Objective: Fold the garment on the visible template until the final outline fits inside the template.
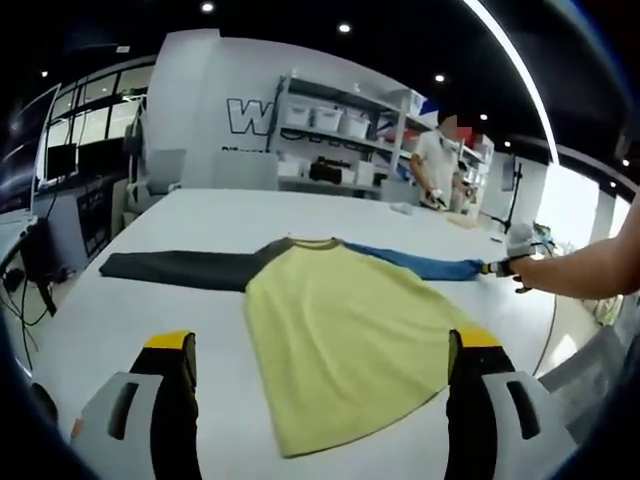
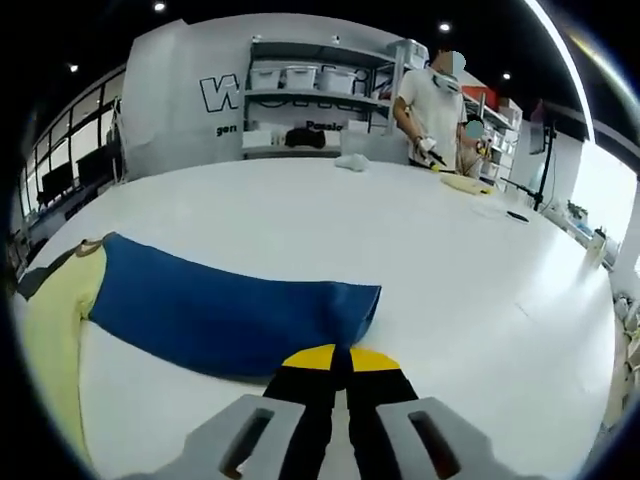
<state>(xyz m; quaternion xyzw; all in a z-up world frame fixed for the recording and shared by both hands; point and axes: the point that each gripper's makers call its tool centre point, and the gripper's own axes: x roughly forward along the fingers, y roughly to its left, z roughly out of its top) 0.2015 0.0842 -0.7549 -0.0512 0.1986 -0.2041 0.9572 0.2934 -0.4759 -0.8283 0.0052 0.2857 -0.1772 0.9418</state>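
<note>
A long-sleeved shirt lies flat on the white table point(image 1: 200, 220): yellow body point(image 1: 340, 340), dark grey sleeve point(image 1: 180, 268) stretched out to the left, blue sleeve point(image 1: 420, 263) to the right. My left gripper point(image 1: 322, 338) hovers open over the near hem, its jaws wide apart on either side of the yellow body and holding nothing. At the cuff end of the blue sleeve point(image 2: 230, 310), my right gripper point(image 2: 335, 358) is shut, its yellow tips pinching the sleeve's near edge. The right gripper point(image 1: 500, 267) also appears at that cuff, held by a person's bare arm.
Shelves with white bins point(image 1: 330, 120) stand behind the table. A person point(image 2: 430, 100) works at the far edge, near a white cloth point(image 2: 352, 161) and a yellowish item point(image 2: 465, 183). Monitors and cables point(image 1: 40, 240) sit off the left side. Bare tabletop point(image 2: 480, 300) extends right of the cuff.
</note>
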